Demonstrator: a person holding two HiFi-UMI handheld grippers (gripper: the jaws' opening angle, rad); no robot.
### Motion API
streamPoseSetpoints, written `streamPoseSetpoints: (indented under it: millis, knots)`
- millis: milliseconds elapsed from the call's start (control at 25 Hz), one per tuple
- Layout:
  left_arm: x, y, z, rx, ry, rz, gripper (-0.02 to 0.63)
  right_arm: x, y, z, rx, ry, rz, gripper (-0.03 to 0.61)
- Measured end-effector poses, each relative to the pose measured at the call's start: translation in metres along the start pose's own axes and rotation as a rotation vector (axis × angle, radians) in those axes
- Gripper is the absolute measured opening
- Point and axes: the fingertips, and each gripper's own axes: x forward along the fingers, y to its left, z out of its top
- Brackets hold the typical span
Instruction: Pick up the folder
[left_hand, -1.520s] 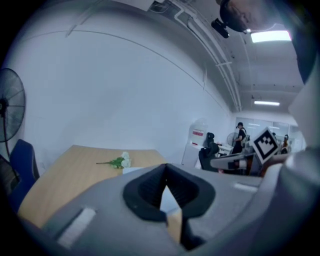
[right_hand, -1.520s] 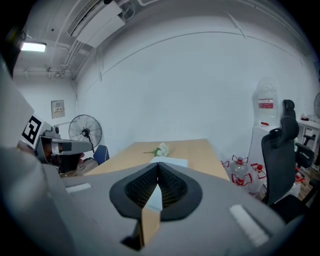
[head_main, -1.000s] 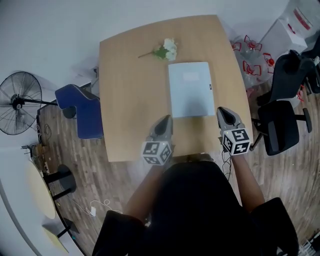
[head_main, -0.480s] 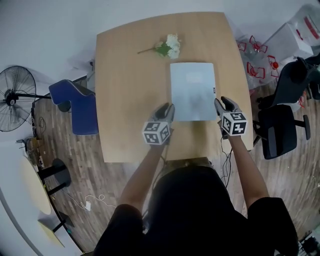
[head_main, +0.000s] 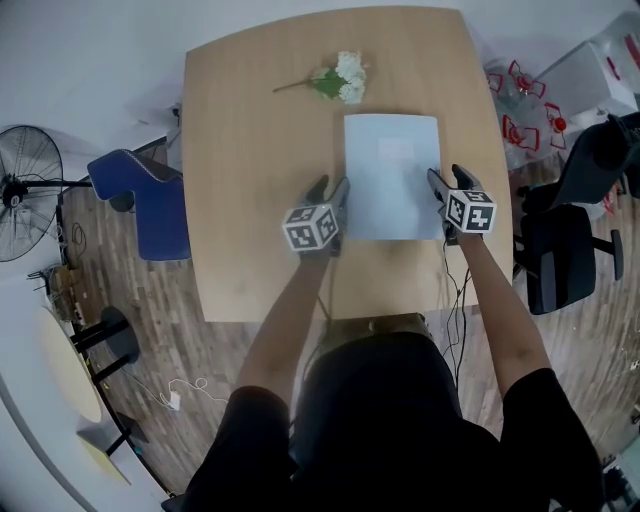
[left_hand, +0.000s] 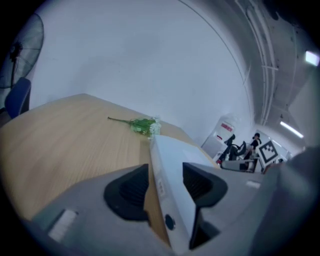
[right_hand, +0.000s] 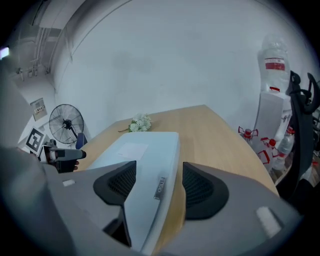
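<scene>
Arms in black sleeves reach over the near edge of the table, a rounded slab of pale matte wood grain. Within the last second both grippers have advanced from that edge and dropped toward the work. The left gripper now sits at 8 o'clock of the folder and the right gripper at 4 o'clock. Their jaws, closed a second ago, have just been opening and now stand wide. Each pair straddles one long edge of the folder, ribbed black pads clear of it on both sides, so nothing is gripped. The folder lies flat, apparently unmoved, at about 1 o'clock of the table's centre. It is a thin, smooth, pale blue-grey rectangle with crisp corners, a faint label patch on its cover and a small tab on its right edge. The approach looks complete; closing on both edges and lifting remain. Beyond it, at 11 o'clock, rests a loose sprig of white flowers on a green stem.
</scene>
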Motion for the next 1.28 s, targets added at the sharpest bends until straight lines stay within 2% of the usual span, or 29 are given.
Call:
streamPoseSetpoints:
  millis: [200, 360, 520, 680, 920, 1080, 1280]
  knots:
    - [0.023, 0.023, -0.004, -0.052, 0.019, -0.030, 0.253, 0.026, -0.001, 0.010, 0.023, -0.023, 0.045, 0.324]
    - [0.041, 0.020, -0.007, -0.097, 0.025, -0.076, 0.284, 0.039, 0.004, 0.004, 0.019, 0.003, 0.093, 0.367]
    - [0.053, 0.006, -0.016, -0.094, 0.077, -0.133, 0.308, 0.039, 0.004, -0.011, 0.004, 0.036, 0.094, 0.374]
    - [0.059, -0.003, -0.034, -0.147, 0.140, -0.174, 0.319, 0.039, 0.012, -0.030, 0.011, 0.088, 0.115, 0.385]
    - [0.067, 0.000, -0.045, -0.210, 0.157, -0.201, 0.321, 0.045, 0.009, -0.039, 0.117, 0.109, 0.156, 0.380]
    - [0.070, -0.001, -0.049, -0.266, 0.189, -0.213, 0.319, 0.047, 0.009, -0.041, 0.120, 0.112, 0.156, 0.380]
    - [0.069, -0.001, -0.048, -0.264, 0.181, -0.216, 0.316, 0.047, 0.010, -0.041, 0.121, 0.121, 0.155, 0.373]
